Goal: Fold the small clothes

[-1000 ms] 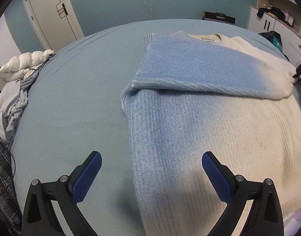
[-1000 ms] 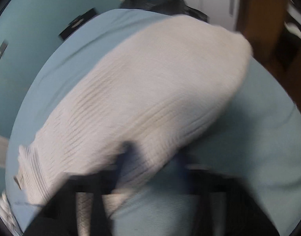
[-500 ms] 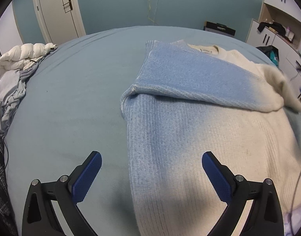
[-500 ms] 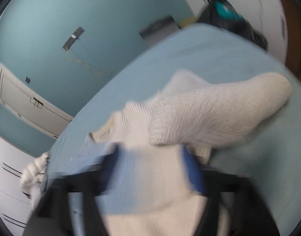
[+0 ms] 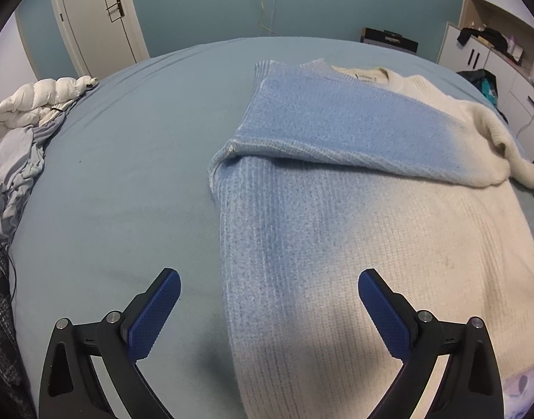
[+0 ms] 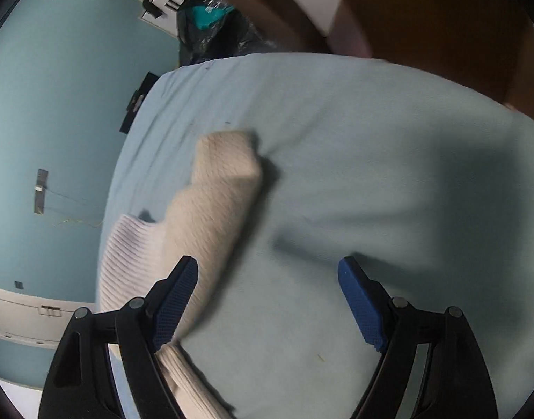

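Note:
A knit sweater [image 5: 354, 216], blue on its left side fading to cream on the right, lies flat on the bed. Its blue sleeve [image 5: 336, 129] is folded across the chest. The cream sleeve [image 6: 218, 202] lies loose at the sweater's right edge, bunched on the sheet. My left gripper [image 5: 268, 296] is open and empty, hovering over the sweater's lower left edge. My right gripper [image 6: 268, 286] is open and empty, just right of the cream sleeve, its left finger beside the knit.
The bed is covered by a pale blue sheet [image 5: 120, 181]. A white duvet and grey clothes [image 5: 26, 129] are piled at its left edge. White cabinets [image 5: 504, 56] and a dark bag [image 6: 214, 24] stand beyond the bed's right side. A door [image 5: 95, 17] is at far left.
My right gripper was shut on the cream sleeve, carrying it; it has let go and now stands open, with the sleeve dropped on the sheet. The left gripper has barely moved.

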A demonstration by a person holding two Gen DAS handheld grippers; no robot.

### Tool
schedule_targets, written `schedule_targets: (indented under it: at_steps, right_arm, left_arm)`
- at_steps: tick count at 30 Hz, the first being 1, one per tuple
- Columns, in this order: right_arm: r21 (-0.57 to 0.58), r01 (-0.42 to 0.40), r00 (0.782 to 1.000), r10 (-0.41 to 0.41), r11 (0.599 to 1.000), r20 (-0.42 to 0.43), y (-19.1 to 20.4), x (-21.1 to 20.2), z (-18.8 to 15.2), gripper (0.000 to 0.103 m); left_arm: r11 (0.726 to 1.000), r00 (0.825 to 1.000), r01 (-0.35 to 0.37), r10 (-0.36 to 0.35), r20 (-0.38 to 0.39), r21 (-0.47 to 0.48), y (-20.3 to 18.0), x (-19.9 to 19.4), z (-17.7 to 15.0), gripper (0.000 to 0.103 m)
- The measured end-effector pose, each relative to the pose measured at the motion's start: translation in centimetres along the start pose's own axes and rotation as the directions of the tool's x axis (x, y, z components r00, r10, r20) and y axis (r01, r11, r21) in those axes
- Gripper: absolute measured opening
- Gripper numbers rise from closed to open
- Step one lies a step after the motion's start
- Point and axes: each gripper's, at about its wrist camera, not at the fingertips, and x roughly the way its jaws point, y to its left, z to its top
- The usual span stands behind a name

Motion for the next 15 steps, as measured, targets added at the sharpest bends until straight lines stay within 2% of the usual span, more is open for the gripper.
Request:
schedule_targets:
  at_steps: [2, 3, 4, 5, 6, 7, 8, 10, 11, 12, 15]
  right_arm:
    - [-0.005, 0.017, 0.999, -0.017, 1.0, -0.044, 1.3, 1.9, 1.1, 0.08]
    - [0.006, 0.031, 0.999, -0.031, 0.999, -0.035, 2.1, 2.5, 1.8, 0.079]
    - [0.024, 0.039, 0.999, -0.039, 0.999, 0.002, 2.9, 2.6, 2.3, 0.071]
    - [0.03, 0.039, 0.999, -0.04, 0.999, 0.018, 3.7, 2.9, 3.0, 0.055]
    - [0.016, 0.064, 0.998, -0.064, 0.998, 0.014, 4.7, 3.4, 3.6, 0.046]
    - [-0.016, 0.092, 0.996, -0.092, 0.996, 0.015, 5.5, 3.9, 3.6, 0.02]
    - [-0.06, 0.118, 0.993, -0.116, 0.991, 0.027, 6.3, 3.5, 3.0, 0.014]
    - [-0.134, 0.151, 0.987, -0.142, 0.979, 0.074, 8.4, 0.1, 1.0, 0.013]
    - [-0.13, 0.111, 0.992, -0.103, 0.985, 0.071, 9.4, -1.6, 0.7, 0.013]
    - [-0.123, 0.095, 0.994, -0.088, 0.988, 0.057, 9.8, -2.8, 0.6, 0.012]
    - [-0.115, 0.108, 0.994, -0.111, 0.988, -0.022, 11.9, -8.1, -1.3, 0.013]
  left_arm:
    - [1.0, 1.0, -0.005, 0.005, -0.002, 0.005, -0.1, 0.2, -0.1, 0.102]
    - [1.0, 1.0, -0.008, 0.008, -0.005, 0.009, -0.1, 0.3, -0.1, 0.102]
    - [1.0, 1.0, -0.009, 0.009, -0.006, 0.012, -0.2, 0.3, -0.2, 0.102]
    - [1.0, 1.0, -0.01, 0.01, -0.007, 0.014, -0.2, 0.4, -0.2, 0.102]
    - [1.0, 1.0, -0.008, 0.009, -0.007, 0.016, -0.2, 0.4, -0.3, 0.102]
    - [1.0, 1.0, -0.007, 0.007, -0.006, 0.017, -0.3, 0.3, -0.3, 0.102]
    - [1.0, 1.0, -0.005, 0.005, -0.004, 0.018, -0.3, 0.3, -0.3, 0.102]
    - [1.0, 1.0, -0.002, 0.002, -0.001, 0.017, -0.3, 0.1, -0.4, 0.102]
    - [1.0, 1.0, 0.002, -0.002, 0.001, 0.016, -0.2, -0.1, -0.4, 0.102]
    - [1.0, 1.0, 0.005, -0.005, 0.003, 0.013, -0.2, -0.2, -0.3, 0.102]
    - [1.0, 1.0, 0.015, -0.015, 0.01, 0.002, 0.0, -0.5, -0.3, 0.102]
